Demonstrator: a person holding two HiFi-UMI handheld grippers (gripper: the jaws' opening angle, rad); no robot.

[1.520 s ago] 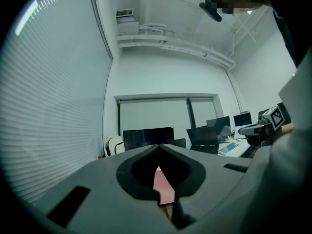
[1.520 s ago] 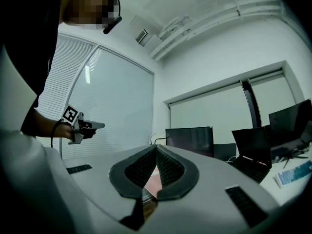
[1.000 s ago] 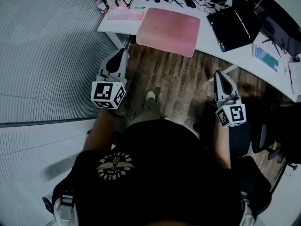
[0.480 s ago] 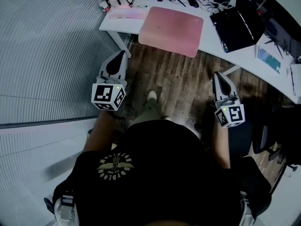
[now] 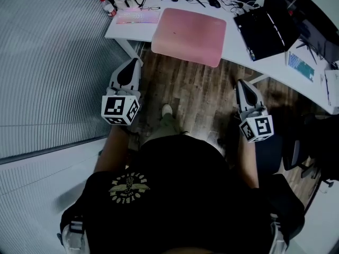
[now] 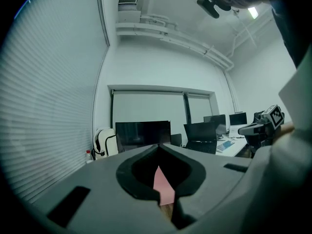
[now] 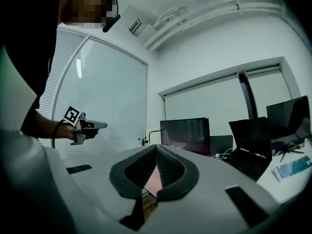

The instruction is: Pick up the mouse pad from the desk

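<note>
As they point level, both hand-held grippers (image 5: 136, 62) (image 5: 240, 83) are closed.

Left gripper (image 6: 159, 148): jaws closed together, holding nothing.
Mouse pad (image 6: 164, 189): pink, bottom middle, behind the jaws.
Right gripper (image 6: 265, 124): far right.

mouse pad (image 5: 188, 35) on desk (image 5: 233, 41), laptop (image 5: 266, 29) right.

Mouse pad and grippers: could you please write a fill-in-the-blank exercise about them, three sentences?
The mouse pad on the white desk is ____ in colour.
The left gripper and the right gripper both have their jaws ____.
In the head view, the black laptop lies to the ____ of the mouse pad.
Missing words: pink; shut; right.
</note>
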